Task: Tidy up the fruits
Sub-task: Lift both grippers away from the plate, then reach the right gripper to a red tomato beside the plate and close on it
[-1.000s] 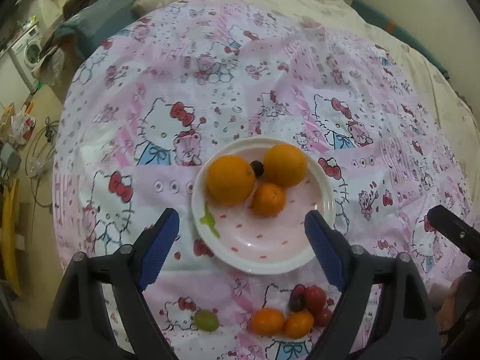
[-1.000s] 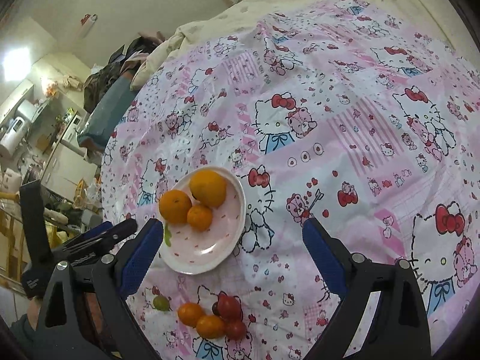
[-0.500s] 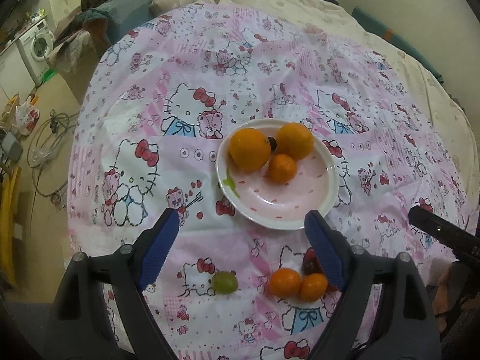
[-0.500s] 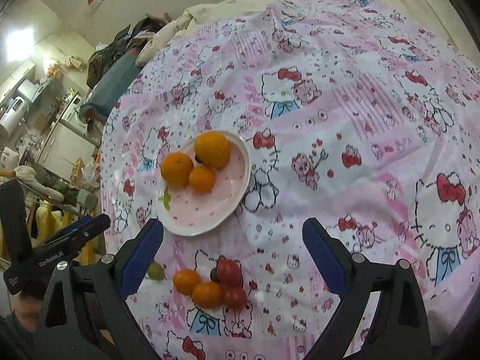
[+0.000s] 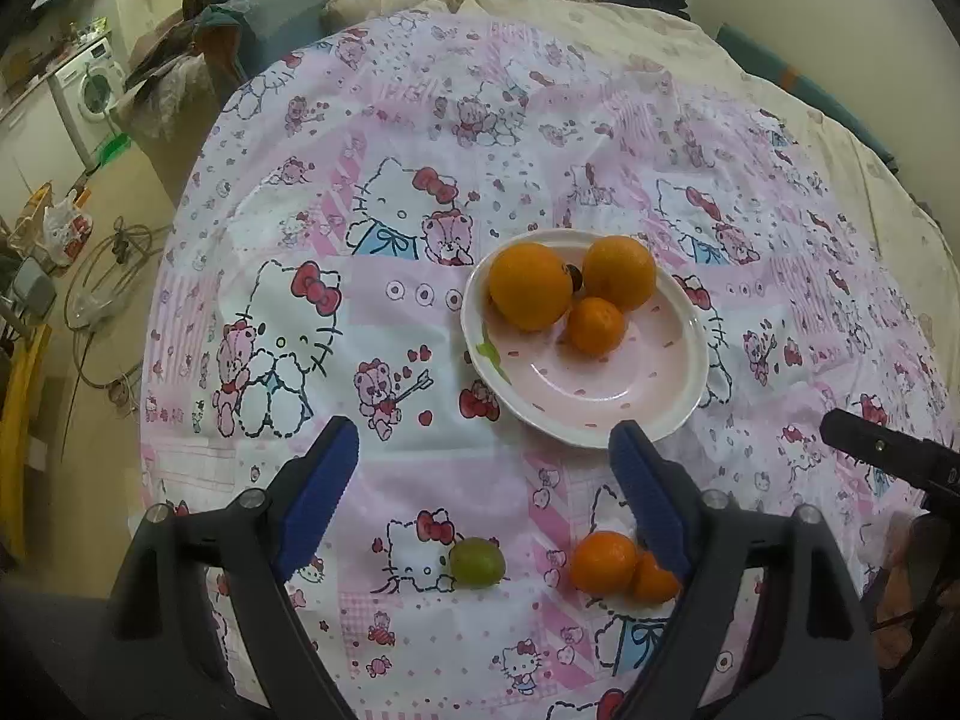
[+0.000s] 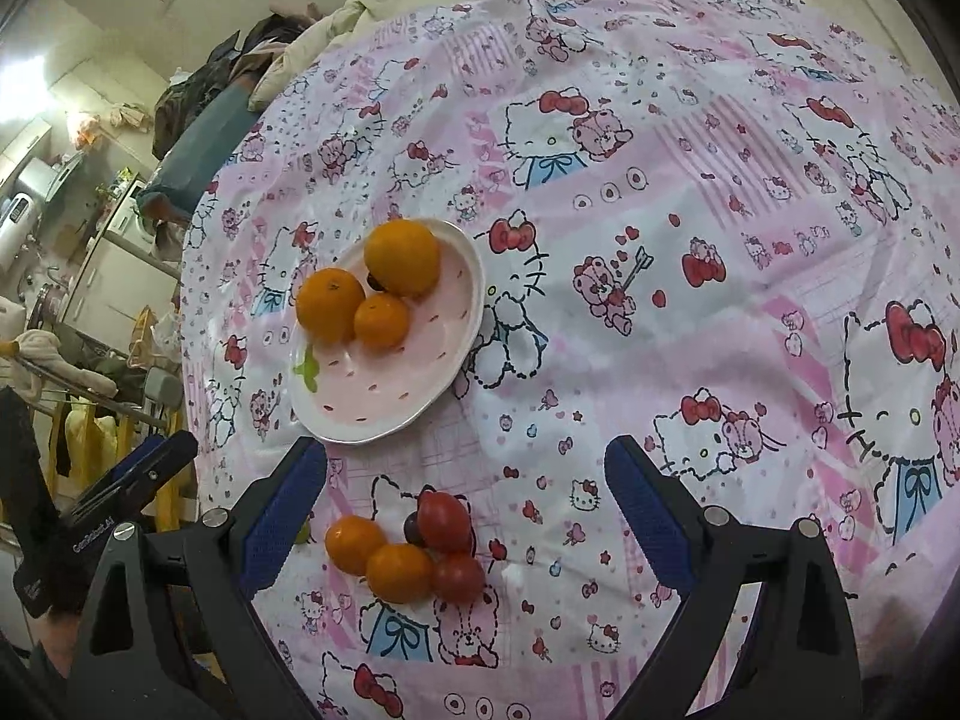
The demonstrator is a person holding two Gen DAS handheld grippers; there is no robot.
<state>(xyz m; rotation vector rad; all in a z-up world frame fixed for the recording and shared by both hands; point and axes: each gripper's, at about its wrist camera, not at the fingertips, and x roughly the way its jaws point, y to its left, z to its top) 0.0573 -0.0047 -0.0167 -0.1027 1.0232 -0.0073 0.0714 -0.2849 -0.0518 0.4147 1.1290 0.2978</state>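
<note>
I have both claws spread and empty: the left claw (image 5: 483, 483) hangs over the green grape (image 5: 477, 562), the right claw (image 6: 465, 507) over the loose cluster of two small oranges (image 6: 378, 555) and red tomatoes (image 6: 447, 543). The plate (image 6: 447, 372) already holds three oranges (image 6: 375, 288) and something small and dark between them, probably a grape, though I can't be sure. All of it sits on the cartoon-print cloth (image 6: 690, 210), which seems to cover a bed.

I'd take the grape next with the left claw: come straight down, centre it between the pads, and close gently, since it's round, smooth and easily crushed. The soft cloth may let it roll, so I'd bracket it low. Then I'd set it in the plate's bare near half.
</note>
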